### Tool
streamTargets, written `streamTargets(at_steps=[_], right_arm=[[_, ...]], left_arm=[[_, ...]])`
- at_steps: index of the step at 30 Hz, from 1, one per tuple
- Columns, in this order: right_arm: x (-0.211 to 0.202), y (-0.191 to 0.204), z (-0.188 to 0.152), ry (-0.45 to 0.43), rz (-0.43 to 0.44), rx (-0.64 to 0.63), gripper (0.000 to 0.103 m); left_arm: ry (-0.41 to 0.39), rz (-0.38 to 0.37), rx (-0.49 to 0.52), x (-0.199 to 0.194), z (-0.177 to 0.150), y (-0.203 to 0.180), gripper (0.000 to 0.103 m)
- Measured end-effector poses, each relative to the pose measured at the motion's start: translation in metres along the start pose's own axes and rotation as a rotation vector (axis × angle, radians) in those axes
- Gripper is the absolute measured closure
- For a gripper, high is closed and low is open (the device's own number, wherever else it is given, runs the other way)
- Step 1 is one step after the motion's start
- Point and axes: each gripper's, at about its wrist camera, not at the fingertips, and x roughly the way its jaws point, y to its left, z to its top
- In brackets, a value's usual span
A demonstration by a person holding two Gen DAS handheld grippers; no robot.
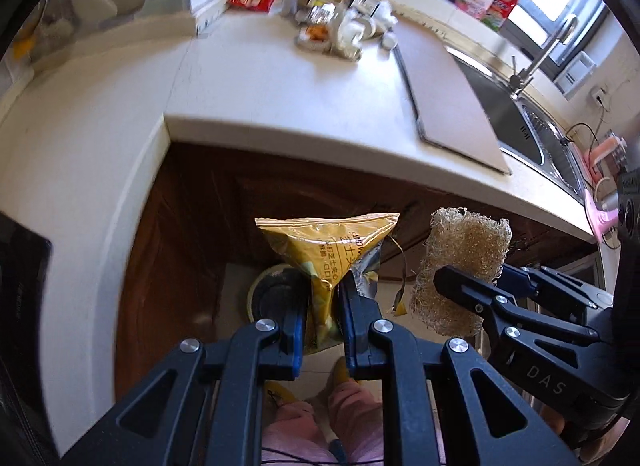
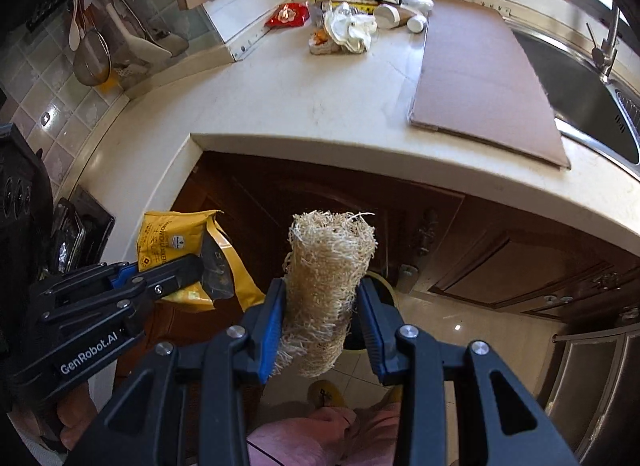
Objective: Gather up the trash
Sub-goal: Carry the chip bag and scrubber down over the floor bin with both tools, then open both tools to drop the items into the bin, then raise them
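The left gripper (image 1: pixel 324 294) is clamped on a yellow snack wrapper (image 1: pixel 328 250), and the right gripper (image 2: pixel 320 306) pinches a loofah scrubber (image 2: pixel 326 266). Both hang over the floor bin (image 1: pixel 272 290), at eight o'clock from the wrapper. Each should likely centre over the bin's mouth before letting go, since light pieces drift.

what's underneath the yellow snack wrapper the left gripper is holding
Below the yellow snack wrapper, pinched in the left hand-held gripper, sits a round bin on the tiled floor. Wrapper and fingers cover most of its opening, so its contents can't be seen.
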Motion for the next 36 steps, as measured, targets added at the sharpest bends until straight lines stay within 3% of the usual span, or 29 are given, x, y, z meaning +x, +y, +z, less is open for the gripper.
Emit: streamTargets(at_steps=[10,14,18,22,24,26,28,31,36], right_arm=[[0.142,-0.046,-0.05,0.133,0.046,-0.095,0.063],[0.21,-0.063,-0.066,0.184,0.054,-0.117,0.063],[0.278,-0.078,-0.08,0.221,0.064,-0.112,0.063],[0.331,-0.09,-0.094,0.254,0.07,-0.097,0.062],[0.354,-0.094,-0.099,0.271,0.07,-0.093,0.06],[0.374,-0.098,-0.103,0.297,0.064,-0.091,0.058],[0.388,-0.105,-0.105,0.316,0.057,-0.079,0.052],[0.397,-0.11,-0.106,0.317,0.072,-0.049,0.045],[0.39,-0.108,-0.105,0.303,0.066,-0.016,0.044]], left_arm=[[0.064,0.022,-0.147,0.135,-0.055,0.036,0.089],[0.115,0.059,-0.147,0.203,-0.078,0.054,0.088],[0.168,0.05,-0.103,0.266,-0.097,0.068,0.084],[0.21,0.035,-0.071,0.318,-0.111,0.08,0.073],[0.225,0.044,-0.06,0.339,-0.116,0.086,0.06],[0.238,0.05,-0.054,0.355,-0.123,0.09,0.041],[0.246,0.06,-0.056,0.368,-0.125,0.097,0.032],[0.246,0.067,-0.058,0.378,-0.125,0.103,0.028],[0.251,0.08,-0.039,0.382,-0.124,0.104,0.026]])
